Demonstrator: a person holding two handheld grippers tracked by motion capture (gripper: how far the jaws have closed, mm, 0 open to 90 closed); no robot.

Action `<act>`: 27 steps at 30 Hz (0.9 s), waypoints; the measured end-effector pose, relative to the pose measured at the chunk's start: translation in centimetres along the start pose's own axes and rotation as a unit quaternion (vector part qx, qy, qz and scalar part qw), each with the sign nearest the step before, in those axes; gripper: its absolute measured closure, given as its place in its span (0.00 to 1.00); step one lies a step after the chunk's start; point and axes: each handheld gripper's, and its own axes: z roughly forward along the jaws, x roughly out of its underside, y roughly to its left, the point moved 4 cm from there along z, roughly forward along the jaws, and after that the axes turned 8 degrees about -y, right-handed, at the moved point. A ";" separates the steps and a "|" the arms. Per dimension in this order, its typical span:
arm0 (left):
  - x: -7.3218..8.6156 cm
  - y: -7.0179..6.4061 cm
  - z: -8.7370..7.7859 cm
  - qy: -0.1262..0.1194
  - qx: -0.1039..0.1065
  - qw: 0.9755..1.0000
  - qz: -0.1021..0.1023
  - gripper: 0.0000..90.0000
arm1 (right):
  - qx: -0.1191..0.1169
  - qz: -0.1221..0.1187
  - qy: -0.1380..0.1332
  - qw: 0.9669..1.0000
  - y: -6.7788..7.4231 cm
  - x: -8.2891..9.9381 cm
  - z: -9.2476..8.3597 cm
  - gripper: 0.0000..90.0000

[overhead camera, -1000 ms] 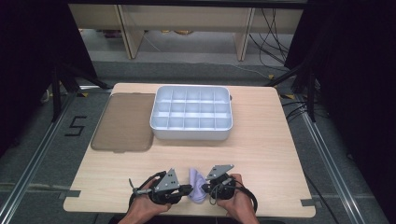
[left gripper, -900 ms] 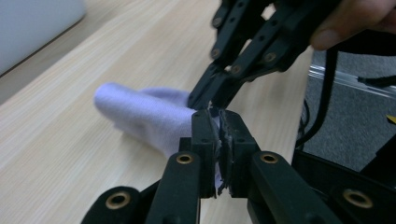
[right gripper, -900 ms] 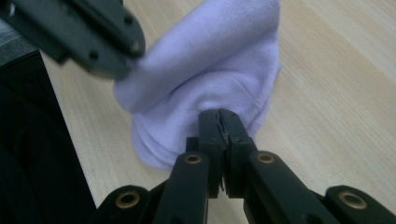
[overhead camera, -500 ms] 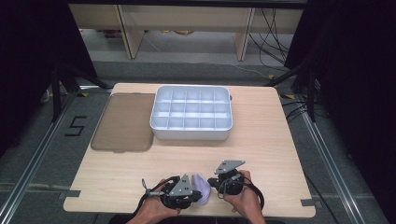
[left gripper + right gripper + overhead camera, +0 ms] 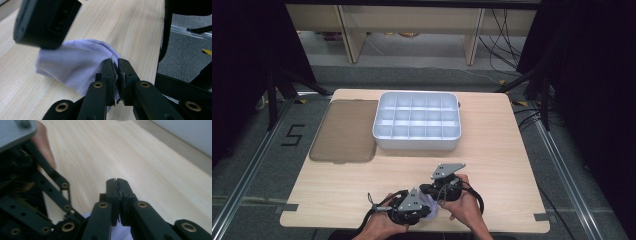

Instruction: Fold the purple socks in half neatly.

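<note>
A pale lilac cloth (image 5: 431, 206) lies bunched near the table's front edge, between my two grippers. My left gripper (image 5: 425, 211) is shut on a fold of the cloth (image 5: 72, 62); in the left gripper view its jaws (image 5: 115, 63) pinch the fabric's edge. My right gripper (image 5: 433, 196) sits just behind and to the right, pointing down at the cloth. Its jaws (image 5: 116, 182) are pressed together, with a strip of the cloth (image 5: 120, 231) showing between them lower down. The right gripper's body (image 5: 45, 22) hangs over the cloth.
A white tray (image 5: 417, 144) with several compartments stands at the table's middle back. A flat brown lid (image 5: 344, 131) lies to its left. The table's front edge (image 5: 412, 231) is close under both hands. The left gripper's linkage (image 5: 27, 205) crowds the right gripper's side.
The left gripper has slid right along the front edge, closing in on the right one. The right gripper has lifted slightly. The cloth is now mostly covered between them.
</note>
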 end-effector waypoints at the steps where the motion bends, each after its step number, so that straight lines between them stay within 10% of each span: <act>1: 0.0 0.0 0.1 -0.005 0.002 1.000 0.001 0.93 | 0.004 0.011 -0.004 1.000 -0.1 0.1 -0.1 0.98; 8: 0.0 0.0 0.0 0.000 -0.002 1.000 0.004 0.93 | -0.006 0.003 -0.017 1.000 1.0 -0.8 -0.3 0.98; 18: 0.1 0.2 -0.1 -0.003 0.006 1.000 0.011 0.91 | 0.027 0.002 0.046 0.999 -1.0 1.6 0.3 1.00; 27: -1.0 0.6 -1.7 -0.041 0.019 0.997 -0.055 0.86 | 0.029 0.024 0.055 0.998 -1.2 2.3 0.4 1.00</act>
